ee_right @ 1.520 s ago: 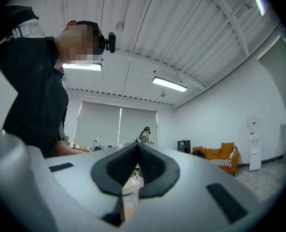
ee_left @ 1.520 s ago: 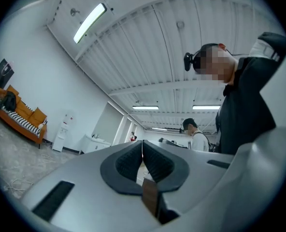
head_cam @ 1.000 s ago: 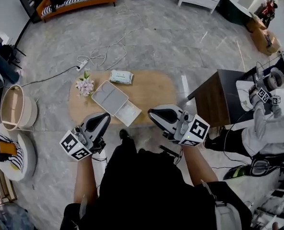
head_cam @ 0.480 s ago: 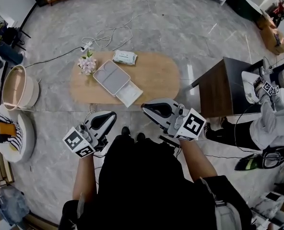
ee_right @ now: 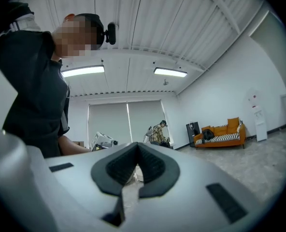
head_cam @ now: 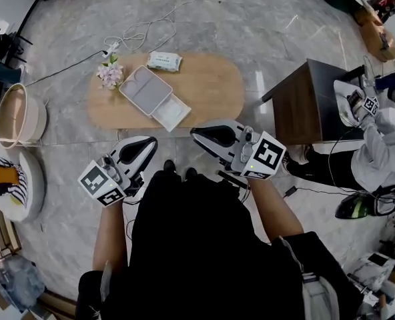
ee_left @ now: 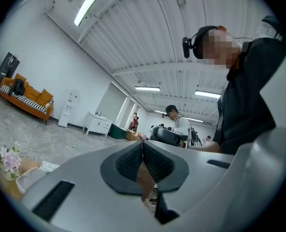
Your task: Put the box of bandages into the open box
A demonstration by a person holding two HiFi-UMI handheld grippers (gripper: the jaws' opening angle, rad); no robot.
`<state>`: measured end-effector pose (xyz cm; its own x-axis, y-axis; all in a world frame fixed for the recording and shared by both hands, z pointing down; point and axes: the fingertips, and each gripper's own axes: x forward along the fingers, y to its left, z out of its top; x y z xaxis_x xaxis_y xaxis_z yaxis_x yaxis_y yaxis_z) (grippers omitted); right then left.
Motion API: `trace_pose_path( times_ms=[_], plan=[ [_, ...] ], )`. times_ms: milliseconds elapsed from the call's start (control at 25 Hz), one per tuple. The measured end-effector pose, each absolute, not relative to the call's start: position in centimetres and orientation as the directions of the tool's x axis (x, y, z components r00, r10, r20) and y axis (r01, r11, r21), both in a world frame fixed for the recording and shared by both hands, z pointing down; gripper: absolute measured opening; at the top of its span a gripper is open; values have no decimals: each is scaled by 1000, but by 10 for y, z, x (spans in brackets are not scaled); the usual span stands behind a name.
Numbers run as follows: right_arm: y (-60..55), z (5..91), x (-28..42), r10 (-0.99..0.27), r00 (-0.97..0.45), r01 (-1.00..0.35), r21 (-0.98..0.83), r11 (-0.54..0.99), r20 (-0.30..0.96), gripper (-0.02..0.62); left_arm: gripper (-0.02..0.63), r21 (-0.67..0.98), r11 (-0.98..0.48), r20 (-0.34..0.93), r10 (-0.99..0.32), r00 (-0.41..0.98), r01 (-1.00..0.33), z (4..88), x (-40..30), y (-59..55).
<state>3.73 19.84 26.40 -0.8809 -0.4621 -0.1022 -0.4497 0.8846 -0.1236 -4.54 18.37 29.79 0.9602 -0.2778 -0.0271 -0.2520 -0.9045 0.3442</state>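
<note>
The box of bandages (head_cam: pixel 164 61) lies upper left in the head view on the oval wooden table (head_cam: pixel 214 89), just above the open box (head_cam: pixel 144 89). The left gripper (head_cam: pixel 148 144) and right gripper (head_cam: pixel 196 132) hover below the table, both clenched on nothing. The left gripper view catches only the flowers (ee_left: pixel 9 159). The right gripper view shows an orange sofa (ee_right: pixel 220 132), grey floor and a ribbed ceiling.
</note>
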Motion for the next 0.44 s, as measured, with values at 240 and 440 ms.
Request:
trace_pose_path(
  times_ms=[240,440],
  plan=[
    [212,278,58,-472,-879,-459,-153,875,-68,9,17,369,-902,-34,-255,966,-225,301,-26,191],
    [215,289,64,-481,-875,-466,-177,867,-53,11,17,387,-900,-31,-231,972,-202,303,-12,194]
  ],
)
